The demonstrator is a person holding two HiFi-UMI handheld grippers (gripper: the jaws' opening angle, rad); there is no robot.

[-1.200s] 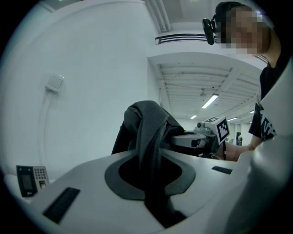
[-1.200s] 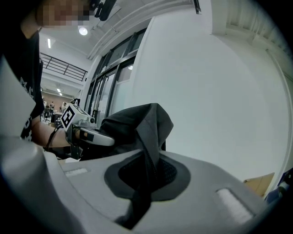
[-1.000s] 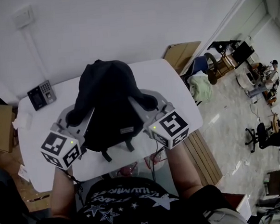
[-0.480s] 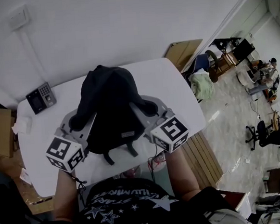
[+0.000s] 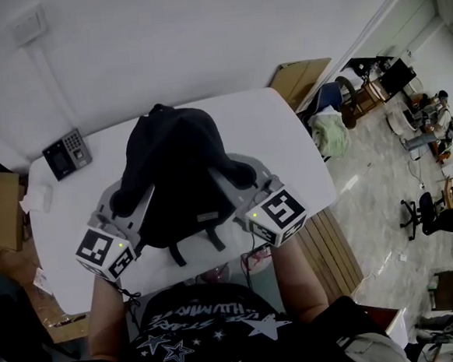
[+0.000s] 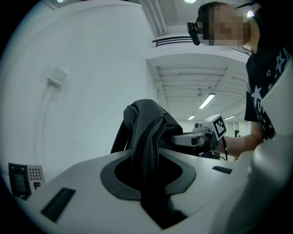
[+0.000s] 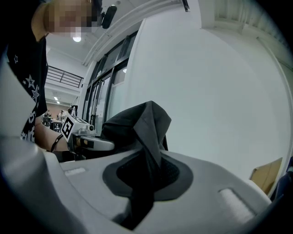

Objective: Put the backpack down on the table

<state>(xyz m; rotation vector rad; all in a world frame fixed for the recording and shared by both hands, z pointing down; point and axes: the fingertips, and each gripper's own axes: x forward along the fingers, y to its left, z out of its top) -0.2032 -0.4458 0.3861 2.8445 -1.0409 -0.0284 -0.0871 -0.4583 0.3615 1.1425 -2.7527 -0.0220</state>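
I work in a big office room: black rolling chairs and dark desks with screens stand on the shiny floor past my white table.

Backpack, left tool and right tool lower toward table; right jaws opening around fabric.

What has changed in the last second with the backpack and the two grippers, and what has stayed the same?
The black backpack has sunk slightly toward the white table, with the left gripper and right gripper lowering alongside it. The right gripper's jaws are opening, backpack fabric between them. Unchanged: the left gripper's grip on the fabric, the backpack upright, the keypad terminal on the table.
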